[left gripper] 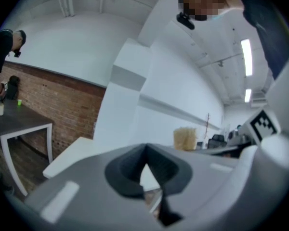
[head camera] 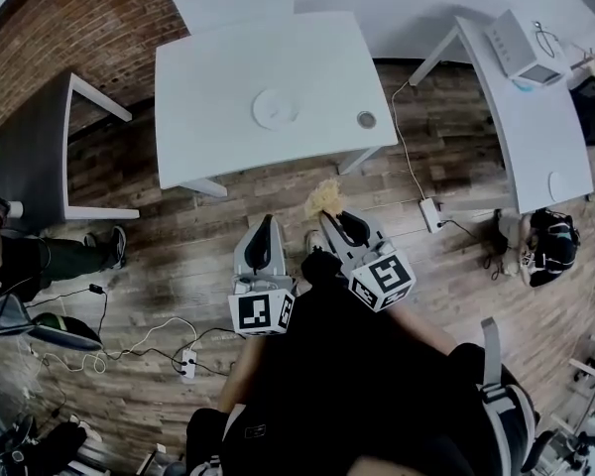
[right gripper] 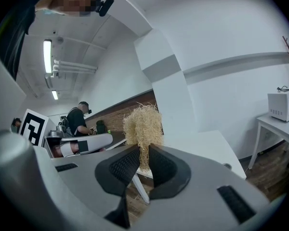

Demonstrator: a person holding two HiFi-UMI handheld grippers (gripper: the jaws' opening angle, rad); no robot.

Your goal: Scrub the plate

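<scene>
A white plate (head camera: 276,108) lies near the middle of the white table (head camera: 208,77), far ahead of both grippers. My right gripper (head camera: 335,216) is shut on a straw-coloured fibre scrubber (head camera: 326,198); in the right gripper view the scrubber (right gripper: 143,126) sticks up from between the dark pads (right gripper: 124,166). My left gripper (head camera: 263,238) is held beside it over the wooden floor. In the left gripper view its tips (left gripper: 145,150) meet with nothing between them. The plate does not show in either gripper view.
A small round grey object (head camera: 366,119) sits at the table's right front corner. A second white table (head camera: 535,137) at the right carries a microwave (head camera: 521,48). A dark table (head camera: 30,157) and a person (head camera: 40,261) are at the left. Cables and a power strip (head camera: 186,363) lie on the floor.
</scene>
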